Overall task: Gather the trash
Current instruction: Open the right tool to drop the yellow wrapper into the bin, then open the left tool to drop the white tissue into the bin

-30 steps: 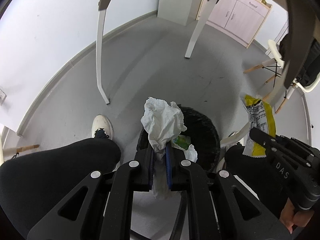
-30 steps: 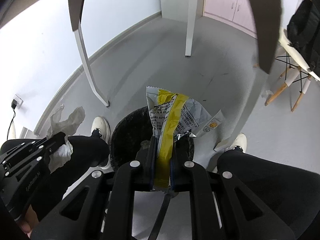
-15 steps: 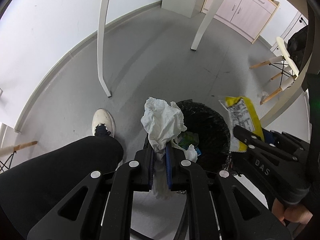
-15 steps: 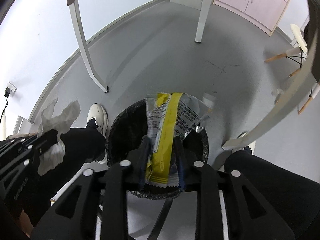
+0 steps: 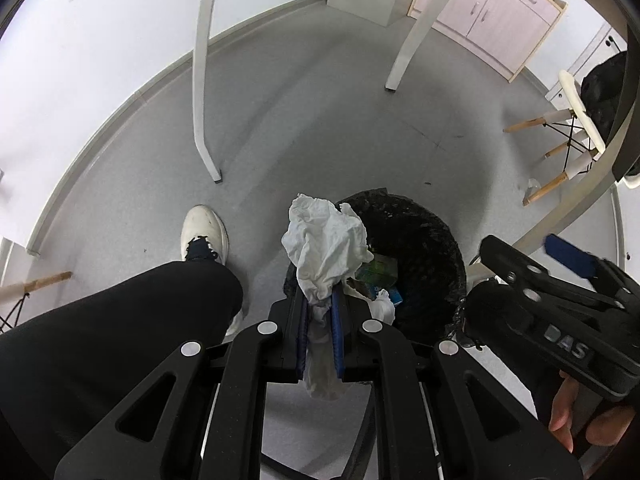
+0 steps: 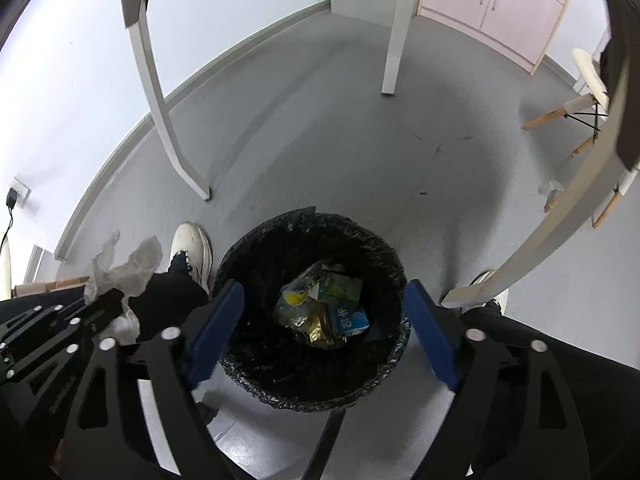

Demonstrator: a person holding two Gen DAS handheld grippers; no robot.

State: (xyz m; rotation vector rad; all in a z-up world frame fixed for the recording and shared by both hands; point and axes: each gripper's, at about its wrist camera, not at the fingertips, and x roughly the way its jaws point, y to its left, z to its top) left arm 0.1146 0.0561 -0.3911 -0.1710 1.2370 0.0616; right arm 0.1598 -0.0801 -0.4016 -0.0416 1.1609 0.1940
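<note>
A black-lined trash bin (image 6: 256, 256) stands on the grey floor between the person's legs. Inside it lie the yellow snack wrapper (image 6: 298, 308) and small green and blue cartons (image 6: 344, 300). My right gripper (image 6: 322, 300) hangs right over the bin, its jaws opening wide, with nothing between the blue pads (image 6: 216, 320). My left gripper (image 5: 320, 304) is shut on a crumpled white tissue (image 5: 324, 244), held over the bin's (image 5: 424, 236) left rim. The right gripper (image 5: 532, 256) shows in the left wrist view at the right, and the left gripper's tissue (image 6: 120, 268) in the right wrist view.
A person's black trouser legs (image 5: 120, 320) and white shoes (image 5: 204, 232) flank the bin. White table legs (image 6: 160, 92) rise behind, wooden-legged chairs (image 5: 560, 136) stand at the right, a pink cabinet (image 6: 496, 4) at the back. A wall socket (image 6: 16, 196) sits at the left.
My right gripper opened and the yellow wrapper fell into the bin. Both grippers sank a little toward the bin. The left one still grips the tissue.
</note>
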